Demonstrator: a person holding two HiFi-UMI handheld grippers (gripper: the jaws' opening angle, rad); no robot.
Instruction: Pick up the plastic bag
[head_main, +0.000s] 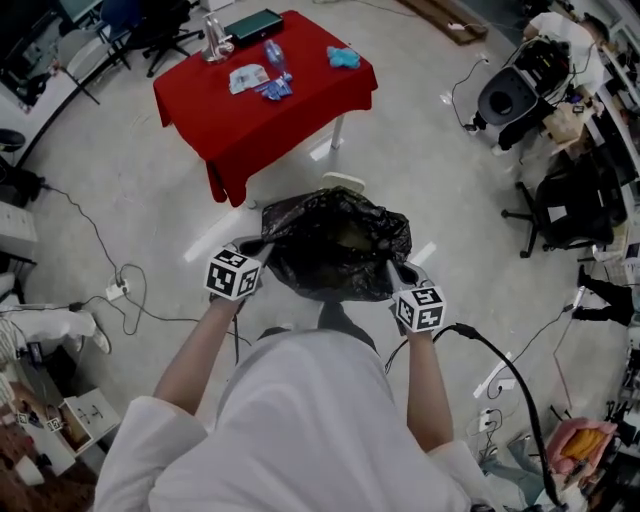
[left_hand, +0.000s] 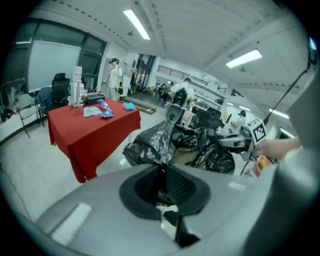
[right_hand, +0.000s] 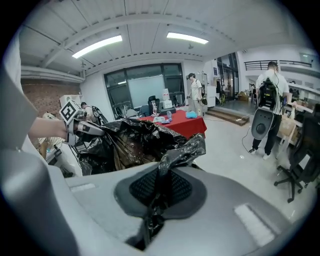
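Both pairs of jaws are clenched on black film. The left gripper pinches a gathered fold of the plastic bag at its rim. The right gripper bites a twisted strip of the opposite rim, which runs down between its closed pads.

The bag hangs slung between the two, on the person's side of the red table and near that table's front corner. Whether its bottom is clear of the floor I cannot tell, since its own bulk hides it.

The grasp looks made, so the step in hand is probably the lift. The next move calls for raising both hands evenly, so that neither thin pinch slips or tears.

The bag is glossy, black and heavily crinkled. Its mouth sags open and shows something brownish inside.
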